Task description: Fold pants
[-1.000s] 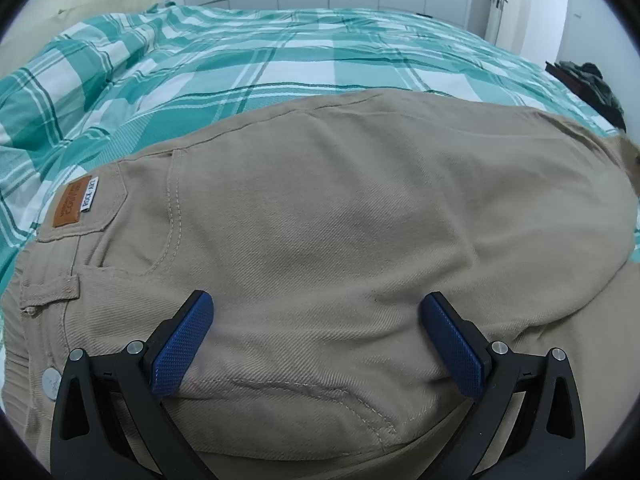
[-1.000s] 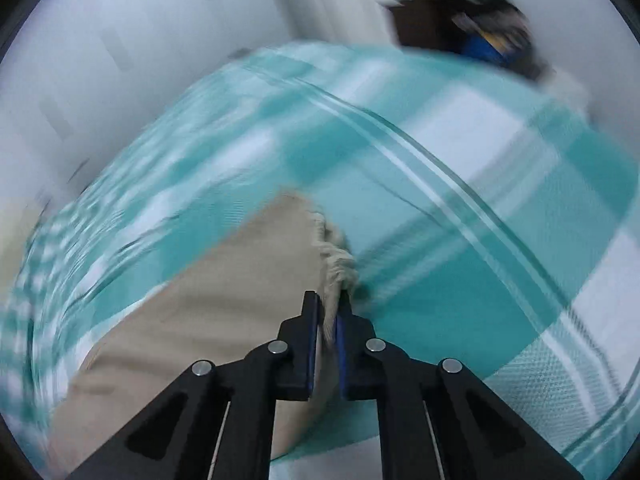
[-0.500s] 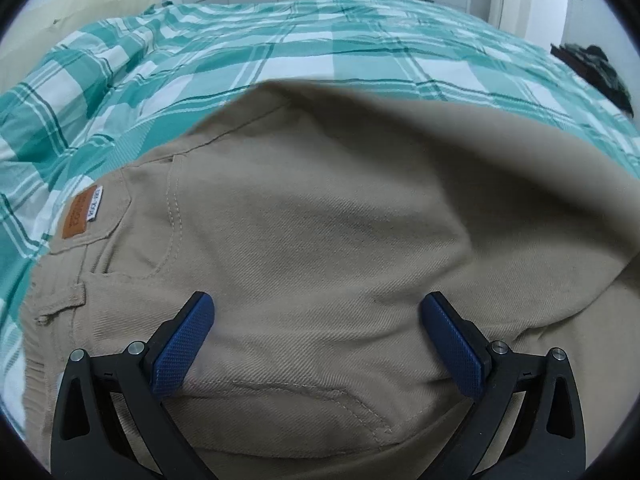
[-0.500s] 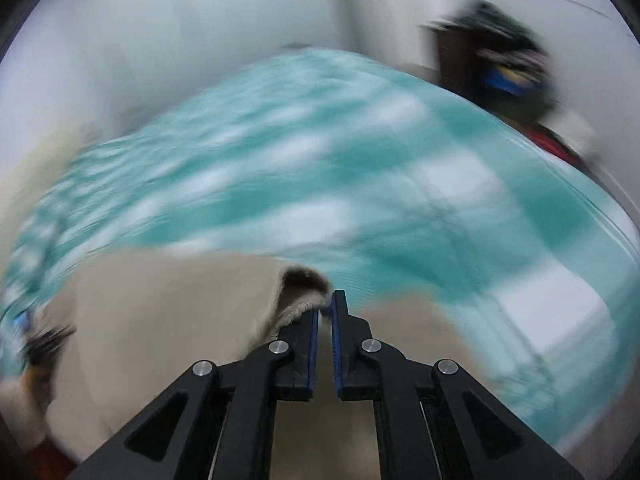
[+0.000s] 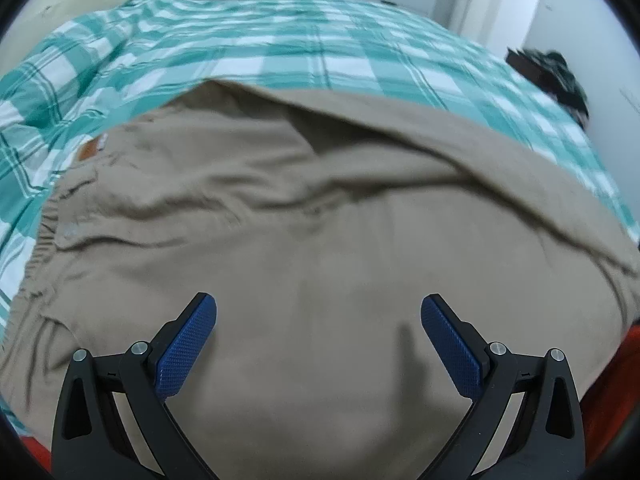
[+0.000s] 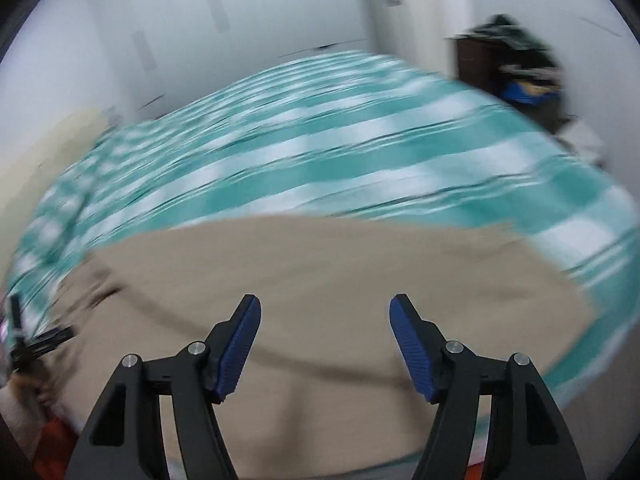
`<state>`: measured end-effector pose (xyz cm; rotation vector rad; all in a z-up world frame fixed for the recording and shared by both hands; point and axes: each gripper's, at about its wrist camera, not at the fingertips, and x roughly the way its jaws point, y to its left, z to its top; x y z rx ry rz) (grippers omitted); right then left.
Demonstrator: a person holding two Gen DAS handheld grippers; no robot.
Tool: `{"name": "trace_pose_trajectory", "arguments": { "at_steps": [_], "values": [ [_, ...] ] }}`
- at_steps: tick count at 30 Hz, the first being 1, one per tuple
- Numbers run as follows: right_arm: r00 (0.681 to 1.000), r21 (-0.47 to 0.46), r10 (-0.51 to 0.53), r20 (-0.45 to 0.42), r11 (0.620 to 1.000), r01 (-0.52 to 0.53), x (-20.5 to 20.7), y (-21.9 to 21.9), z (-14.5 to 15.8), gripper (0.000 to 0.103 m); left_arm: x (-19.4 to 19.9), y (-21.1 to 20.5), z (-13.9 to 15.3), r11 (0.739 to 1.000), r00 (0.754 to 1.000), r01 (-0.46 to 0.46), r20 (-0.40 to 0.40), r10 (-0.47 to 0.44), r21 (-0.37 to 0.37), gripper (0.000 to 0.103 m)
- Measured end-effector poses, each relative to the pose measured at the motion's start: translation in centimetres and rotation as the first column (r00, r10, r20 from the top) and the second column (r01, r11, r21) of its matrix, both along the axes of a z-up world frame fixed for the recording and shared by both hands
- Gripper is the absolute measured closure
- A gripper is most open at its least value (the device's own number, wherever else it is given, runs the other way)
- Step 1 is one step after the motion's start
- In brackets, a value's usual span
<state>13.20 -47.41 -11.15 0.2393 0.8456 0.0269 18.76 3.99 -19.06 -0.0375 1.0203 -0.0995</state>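
Now the pants (image 5: 320,264) lie doubled on the bedspread (image 5: 304,48); the right gripper (image 6: 325,344) has just been opened, empty, the left gripper (image 5: 319,350) held apart. Loose layers could be dragged askew.

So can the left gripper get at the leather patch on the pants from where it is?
Probably yes: left gripper is open above the pants, nothing covers the leather patch.

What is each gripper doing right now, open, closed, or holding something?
Left gripper: open above the beige cotton pants, holding nothing.
Right gripper: open, jaws have just been opening; nothing between them, pants lie below.
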Motion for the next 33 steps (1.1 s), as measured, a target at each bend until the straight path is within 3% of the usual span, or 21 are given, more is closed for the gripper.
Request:
{"name": "trace_pose_trajectory", "arguments": {
  "at_steps": [3,6,8,10,14,21,24,29,31,33],
  "values": [
    [0.994,0.033,0.102,-0.027,0.994,-0.101,0.4,6.6,-2.4,0.036,-0.4,-0.2,-2.1,0.999,0.997,0.023,-0.076,-0.021,0.023,0.000],
    [0.981,0.043,0.170,-0.095,0.985,-0.166,0.4,10.3,-5.7,0.036,-1.0,0.5,-2.7,1.000,0.999,0.011,-0.051,-0.012,-0.012,0.001],
    [0.971,-0.017,0.186,-0.153,0.982,-0.191,0.5,11.7,-7.8,0.035,-1.2,0.3,-2.8,1.000,0.999,0.027,-0.039,-0.027,0.011,0.001],
    [0.968,-0.043,0.209,-0.141,0.975,-0.217,0.3,11.7,-8.3,0.034,-1.3,0.1,-3.1,0.999,0.999,0.032,-0.026,-0.032,0.024,0.001],
    [0.971,0.048,0.204,-0.123,0.979,-0.200,-0.1,10.3,-9.0,0.033,-1.6,0.0,-3.2,0.999,1.000,0.030,-0.005,-0.030,0.035,0.001],
    [0.969,0.007,0.219,-0.111,0.976,-0.219,-0.2,11.2,-9.1,0.030,-1.7,0.1,-3.2,0.999,1.000,0.030,-0.007,-0.030,0.032,0.001],
    [0.969,0.009,0.224,-0.107,0.975,-0.224,-0.2,11.3,-8.9,0.028,-1.8,-0.1,-1.8,0.998,0.999,-0.002,-0.045,0.005,0.057,0.002],
    [0.970,0.045,0.223,-0.097,0.975,-0.220,-0.4,10.9,-8.5,0.027,-1.5,0.1,1.4,1.000,0.999,-0.015,0.040,0.014,0.021,0.002],
    [0.974,0.078,0.206,-0.092,0.977,-0.199,-0.6,10.6,-8.0,0.027,-0.5,0.5,0.3,1.000,1.000,-0.025,0.009,0.025,-0.001,0.002],
    [0.977,0.137,0.201,-0.073,0.972,-0.190,-1.0,10.1,-7.3,0.027,0.4,0.9,-2.3,0.999,0.996,-0.043,-0.077,0.045,0.021,0.000]
  ]
}}
